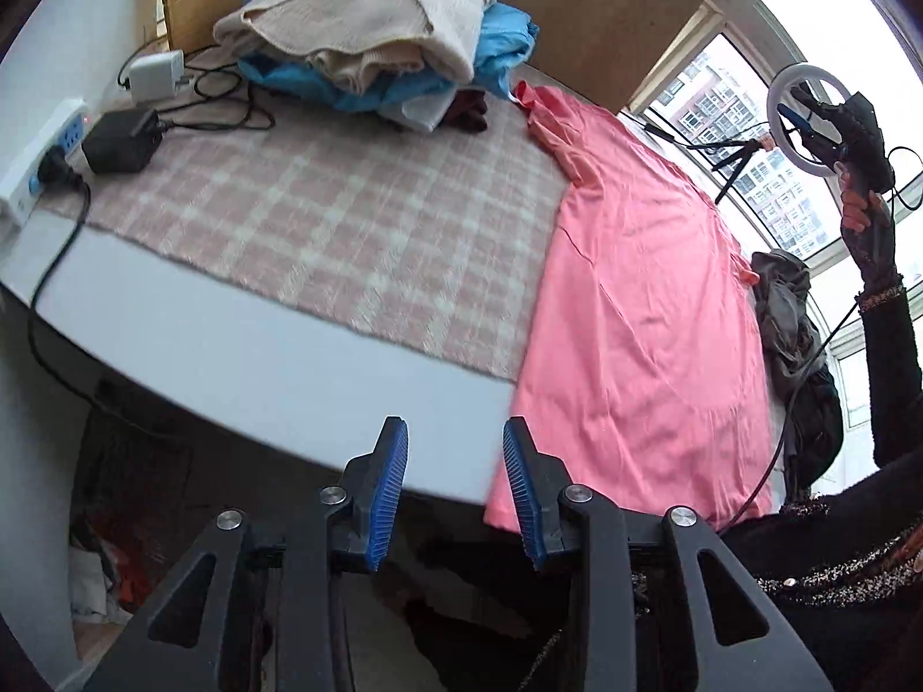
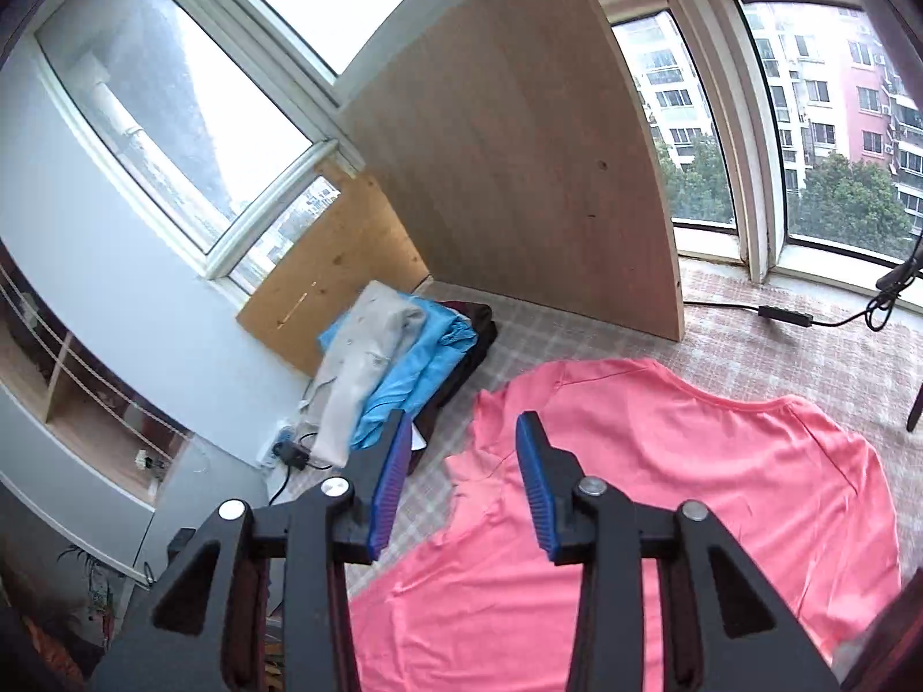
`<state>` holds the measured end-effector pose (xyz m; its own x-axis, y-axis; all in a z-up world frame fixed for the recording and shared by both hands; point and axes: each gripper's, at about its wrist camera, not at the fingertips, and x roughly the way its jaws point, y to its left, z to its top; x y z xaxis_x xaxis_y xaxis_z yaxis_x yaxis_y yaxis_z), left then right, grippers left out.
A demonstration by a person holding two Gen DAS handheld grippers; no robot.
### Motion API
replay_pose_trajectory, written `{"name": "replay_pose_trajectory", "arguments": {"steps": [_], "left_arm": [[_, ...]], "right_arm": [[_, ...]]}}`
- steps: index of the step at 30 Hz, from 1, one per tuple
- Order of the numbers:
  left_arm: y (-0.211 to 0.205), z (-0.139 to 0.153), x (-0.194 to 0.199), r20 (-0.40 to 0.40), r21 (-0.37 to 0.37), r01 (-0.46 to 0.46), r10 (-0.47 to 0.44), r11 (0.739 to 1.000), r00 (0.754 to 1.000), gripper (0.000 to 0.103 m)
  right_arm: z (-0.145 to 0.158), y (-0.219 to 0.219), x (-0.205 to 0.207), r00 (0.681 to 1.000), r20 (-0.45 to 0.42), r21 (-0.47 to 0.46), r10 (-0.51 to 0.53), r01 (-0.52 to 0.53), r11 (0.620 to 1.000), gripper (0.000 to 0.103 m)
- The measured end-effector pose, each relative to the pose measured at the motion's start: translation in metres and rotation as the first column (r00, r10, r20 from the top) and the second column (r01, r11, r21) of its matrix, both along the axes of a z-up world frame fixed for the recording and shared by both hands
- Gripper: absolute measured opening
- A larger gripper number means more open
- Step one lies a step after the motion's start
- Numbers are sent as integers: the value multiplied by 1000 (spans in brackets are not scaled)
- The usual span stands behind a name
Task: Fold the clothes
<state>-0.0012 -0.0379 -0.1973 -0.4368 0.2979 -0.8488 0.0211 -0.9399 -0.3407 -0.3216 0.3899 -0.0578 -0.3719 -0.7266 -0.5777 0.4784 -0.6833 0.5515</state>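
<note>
L gripper (image 1: pixel 456 490) nearest, at the table's near edge: 2 blue-padded fingers (image 1: pixel 387 496) spread wide, nothing between them, above the bare white table edge (image 1: pixel 242 340). R gripper (image 2: pixel 464 481) seen from its own cam also wide apart, empty, raised over the pink shirt (image 2: pixel 663 496). From the L cam the R gripper shows up high at far right in a hand (image 1: pixel 856 205) w/ dark sleeve, well above the table.

1 pink shirt lies spread flat on the R part of the checked cloth (image 1: pixel 346 219), hem at the near edge, collar twd the far side, 1 sleeve bunched next to the stack. Beyond its R edge, 1 grey-and-dark heap of garments (image 1: pixel 790 311).

Far L corner: 1 folded stack (image 1: pixel 375 40), at least 3 layers – cream knit on top, blue under it, dark maroon at the bottom. L of the stack: 1 white charger (image 1: pixel 154 76), 1 black adapter (image 1: pixel 122 139), 1 white power strip (image 1: pixel 40 167), cables trailing off the edge.

Behind: 2 wood boards (image 2: pixel 507 173) leaning vs the windows, 1 ring light (image 1: pixel 807 115) on a stand.
</note>
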Motion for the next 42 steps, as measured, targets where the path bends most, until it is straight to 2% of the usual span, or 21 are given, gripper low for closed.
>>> {"name": "replay_pose_trajectory", "arguments": {"steps": [2, 4, 8, 12, 13, 14, 15, 17, 20, 24, 27, 29, 31, 32, 35, 36, 39, 42], "left_arm": [[6, -7, 21, 7, 11, 9, -9, 1000, 1000, 34], [11, -15, 43, 13, 22, 18, -19, 1000, 1000, 34], [32, -31, 46, 3, -32, 65, -65, 997, 998, 34], [43, -39, 43, -18, -55, 77, -78, 996, 997, 33], [44, -39, 43, -26, -54, 73, -75, 996, 997, 29], [45, -40, 43, -34, -53, 69, -71, 996, 997, 12], [45, -40, 43, -42, -52, 65, -68, 996, 997, 1], [44, -37, 46, -53, -32, 49, -51, 998, 997, 1], [39, -31, 55, -63, 14, 18, -17, 1000, 998, 1], [32, -25, 64, -66, 66, -30, 35, 997, 997, 1], [27, -25, 62, -60, 74, -53, 58, 996, 997, 1], [26, -24, 61, -60, 86, -53, 58, 995, 996, 1], [25, -22, 62, -62, 104, -48, 55, 993, 997, 1], [25, -22, 63, -60, 104, -47, 53, 994, 997, 1], [24, -22, 63, -52, 97, -40, 45, 994, 998, 1], [26, -20, 63, -53, 98, -30, 35, 995, 998, 1], [37, -10, 62, -65, 88, 24, -19, 996, 998, 1], [60, 6, 60, -94, 94, 126, -117, 988, 989, 1]], "right_arm": [[16, 0, 32, 1000, -23, 40, -5, 6, 999, 50], [19, -12, 60, 999, -49, 120, -21, 27, 992, 50], [4, -49, 90, 1000, -28, 208, -11, 17, 978, 50], [-25, -104, 85, 999, -21, 311, 47, -39, 949, 50], [-33, -118, 82, 998, -19, 338, 66, -55, 939, 50], [-40, -133, 79, 996, -17, 365, 84, -72, 928, 50], [-48, -147, 76, 995, -15, 392, 102, -88, 916, 51], [-66, -182, 60, 990, -3, 432, 140, -125, 893, 53], [-104, -240, 32, 981, 20, 526, 194, -175, 832, 54], [-171, -300, 0, 961, 102, 673, 256, -257, 693, 54], [-206, -323, -10, 950, 149, 734, 273, -291, 614, 54], [-216, -326, -15, 955, 141, 757, 261, -274, 594, 54], [-215, -322, -22, 957, 150, 730, 250, -278, 624, 54], [-216, -320, -25, 956, 158, 722, 247, -282, 632, 45], [-212, -310, -30, 957, 143, 675, 253, -281, 682, 4], [-210, -306, -32, 959, 136, 658, 250, -276, 701, 4], [-195, -284, -35, 971, 125, 568, 203, -237, 788, 4], [-173, -251, -31, 986, 89, 493, 139, -164, 855, 4]]}}
